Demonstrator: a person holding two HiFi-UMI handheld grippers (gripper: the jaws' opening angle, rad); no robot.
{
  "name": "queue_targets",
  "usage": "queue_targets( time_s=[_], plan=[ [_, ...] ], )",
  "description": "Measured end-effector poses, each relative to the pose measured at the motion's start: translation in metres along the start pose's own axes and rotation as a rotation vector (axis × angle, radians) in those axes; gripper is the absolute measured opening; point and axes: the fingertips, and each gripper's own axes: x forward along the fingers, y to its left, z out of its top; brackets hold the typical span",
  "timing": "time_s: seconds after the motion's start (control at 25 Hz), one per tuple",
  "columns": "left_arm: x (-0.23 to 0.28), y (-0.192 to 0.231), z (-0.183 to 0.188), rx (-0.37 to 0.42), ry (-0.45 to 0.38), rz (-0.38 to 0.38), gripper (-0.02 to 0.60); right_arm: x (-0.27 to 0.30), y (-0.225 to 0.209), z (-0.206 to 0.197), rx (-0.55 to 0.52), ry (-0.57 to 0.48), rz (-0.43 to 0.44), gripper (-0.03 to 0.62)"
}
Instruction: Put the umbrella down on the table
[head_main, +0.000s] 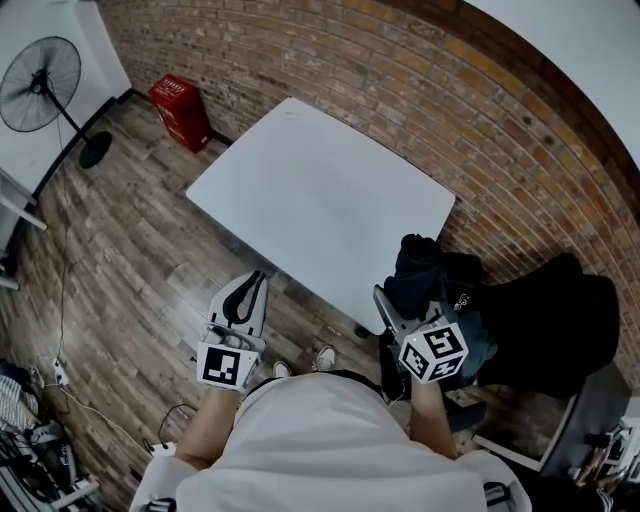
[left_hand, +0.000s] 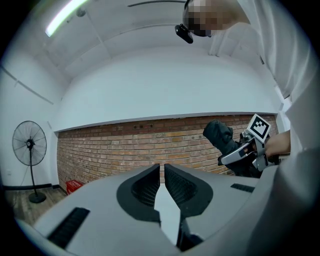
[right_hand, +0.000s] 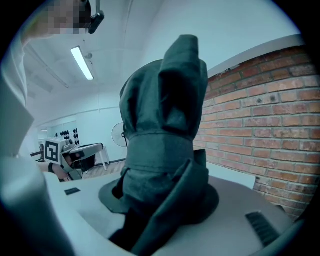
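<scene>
A folded dark umbrella (head_main: 415, 268) in its fabric sleeve stands upright between the jaws of my right gripper (head_main: 396, 300), which is shut on it. It hangs just off the right near corner of the white table (head_main: 320, 200), above the floor. In the right gripper view the umbrella (right_hand: 162, 135) fills the middle and hides the jaw tips of the right gripper (right_hand: 160, 200). My left gripper (head_main: 245, 292) hovers off the table's near edge on the left, shut with nothing in it. The left gripper (left_hand: 162, 174) points level at the brick wall, and the umbrella (left_hand: 220, 136) shows to its right.
A brick wall (head_main: 400, 90) runs behind the table. A standing fan (head_main: 40, 85) and a red box (head_main: 180, 110) are at the far left. A dark chair with black cloth (head_main: 545, 320) sits close on the right. Cables (head_main: 60, 380) lie on the wooden floor.
</scene>
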Motion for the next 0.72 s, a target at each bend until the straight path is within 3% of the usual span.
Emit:
queue_targets(
  time_s=[0.72],
  plan=[
    [-0.015, 0.003, -0.006, -0.031, 0.008, 0.050, 0.048, 0.038, -0.001, -0.008, -0.037, 0.084, 0.074, 0.207]
  ],
)
